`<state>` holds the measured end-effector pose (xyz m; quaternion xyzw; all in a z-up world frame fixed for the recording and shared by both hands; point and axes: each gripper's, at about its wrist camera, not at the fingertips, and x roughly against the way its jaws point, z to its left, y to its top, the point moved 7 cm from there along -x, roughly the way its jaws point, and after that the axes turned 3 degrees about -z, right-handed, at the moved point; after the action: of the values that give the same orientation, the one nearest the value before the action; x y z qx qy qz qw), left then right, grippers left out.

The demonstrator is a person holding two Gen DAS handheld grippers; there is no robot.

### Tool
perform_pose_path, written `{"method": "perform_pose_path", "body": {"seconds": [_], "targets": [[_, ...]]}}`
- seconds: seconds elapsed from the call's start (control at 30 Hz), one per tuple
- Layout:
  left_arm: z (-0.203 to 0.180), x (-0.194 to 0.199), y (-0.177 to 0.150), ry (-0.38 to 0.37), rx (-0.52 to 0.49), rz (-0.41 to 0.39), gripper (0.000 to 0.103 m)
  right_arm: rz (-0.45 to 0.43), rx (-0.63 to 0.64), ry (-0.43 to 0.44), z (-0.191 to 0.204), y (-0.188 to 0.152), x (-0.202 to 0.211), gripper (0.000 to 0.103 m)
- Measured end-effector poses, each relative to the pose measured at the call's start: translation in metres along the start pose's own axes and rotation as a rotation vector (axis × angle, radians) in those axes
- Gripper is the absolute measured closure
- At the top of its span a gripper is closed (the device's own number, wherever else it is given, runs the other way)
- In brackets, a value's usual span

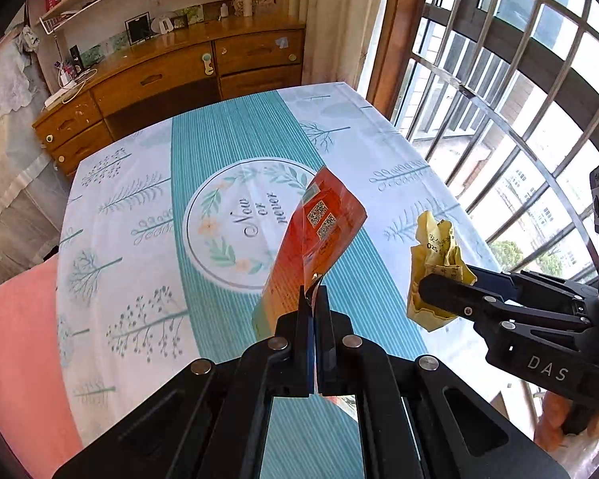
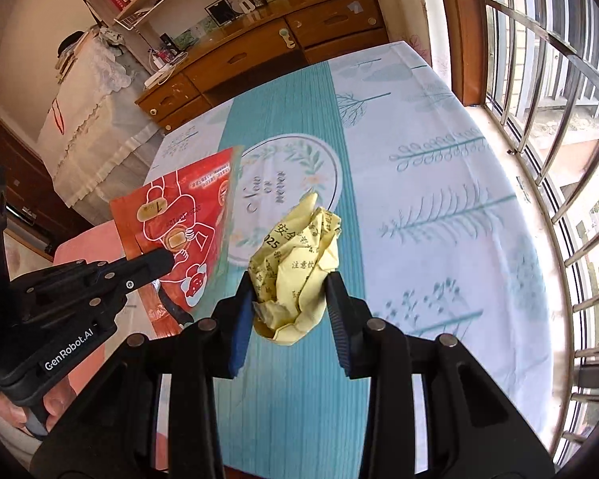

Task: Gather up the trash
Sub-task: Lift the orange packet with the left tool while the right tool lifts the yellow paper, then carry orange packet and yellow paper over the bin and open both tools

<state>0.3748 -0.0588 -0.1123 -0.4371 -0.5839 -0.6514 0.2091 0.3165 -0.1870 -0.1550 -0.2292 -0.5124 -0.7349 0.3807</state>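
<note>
My left gripper (image 1: 312, 293) is shut on the lower edge of a flat red-orange snack packet (image 1: 317, 235), which stands up above the table. From the right wrist view the same packet (image 2: 179, 223) shows its printed red face, with the left gripper (image 2: 167, 257) pinching it at the left. My right gripper (image 2: 289, 279) is shut on a crumpled yellow paper wrapper (image 2: 299, 255) with black print, held between both pads. In the left wrist view that wrapper (image 1: 435, 255) and the right gripper (image 1: 423, 289) hang at the right, above the table.
Below lies a table under a white and teal cloth (image 1: 227, 139) printed with trees and a round motif. A pink chair seat (image 1: 16, 343) sits at its left. A wooden desk with drawers (image 1: 171, 76) stands behind, and a barred window (image 2: 559, 119) runs along the right.
</note>
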Motion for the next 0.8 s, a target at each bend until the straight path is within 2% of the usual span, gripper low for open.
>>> {"method": "perform_pose_path", "body": {"seconds": [0.2,0.37,0.57,0.8], "targets": [[0.008,0.077,-0.087,-0.078,0.046,0.007,0.103,-0.017,-0.018,0.0,0.052,-0.091,0.058,0.072],[0.003,0.13,-0.161,-0.129,0.055,0.045,0.103,0.034,0.001,-0.007,0.086,-0.163,0.094,0.072],[-0.009,0.155,-0.232,-0.168,0.057,0.127,0.103,0.148,0.009,-0.039,0.097,-0.227,0.107,0.072],[-0.029,0.153,-0.294,-0.186,0.058,0.212,0.103,0.265,0.004,-0.083,0.072,-0.276,0.09,0.072]]}}
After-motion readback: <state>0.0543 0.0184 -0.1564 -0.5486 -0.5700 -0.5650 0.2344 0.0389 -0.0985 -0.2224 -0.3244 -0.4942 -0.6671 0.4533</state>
